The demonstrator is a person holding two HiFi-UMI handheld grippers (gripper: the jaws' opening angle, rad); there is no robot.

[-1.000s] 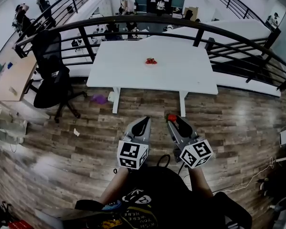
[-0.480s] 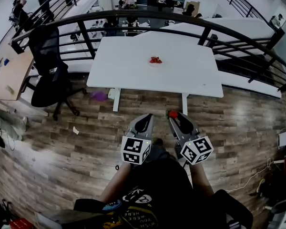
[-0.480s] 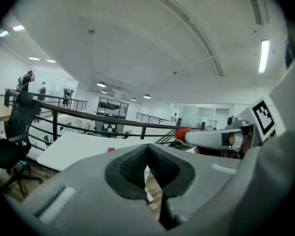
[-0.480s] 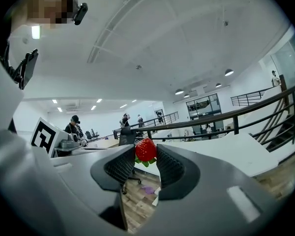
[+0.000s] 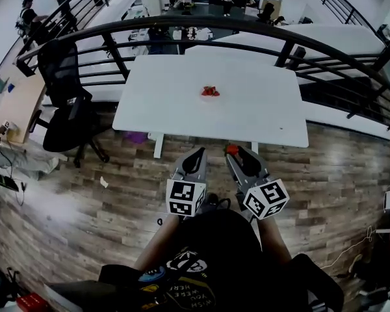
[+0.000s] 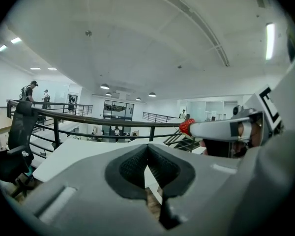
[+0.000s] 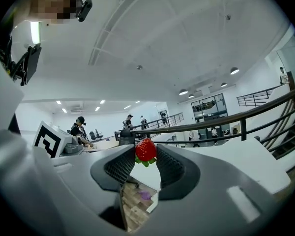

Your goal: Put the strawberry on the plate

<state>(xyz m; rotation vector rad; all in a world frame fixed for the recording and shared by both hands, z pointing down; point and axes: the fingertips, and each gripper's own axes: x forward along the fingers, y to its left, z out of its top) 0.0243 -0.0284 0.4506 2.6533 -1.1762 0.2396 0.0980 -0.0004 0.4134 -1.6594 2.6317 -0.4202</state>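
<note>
A red strawberry with green leaves is pinched at the tip of my right gripper, which is shut on it. In the head view this strawberry hangs over the wooden floor, just short of the white table's near edge. The left gripper view shows the strawberry too, at the right gripper's tip. My left gripper is beside it, shut and empty, its pads meeting. A small red thing lies mid-table; I cannot make out a plate.
A curved black railing runs behind and round the table. A black office chair stands to the left of it. A purple scrap lies on the floor by the table's left leg. People stand far off.
The table has come nearer and lower in the head view as I step toward it. Both grippers keep their pose, the strawberry still in the right one.
</note>
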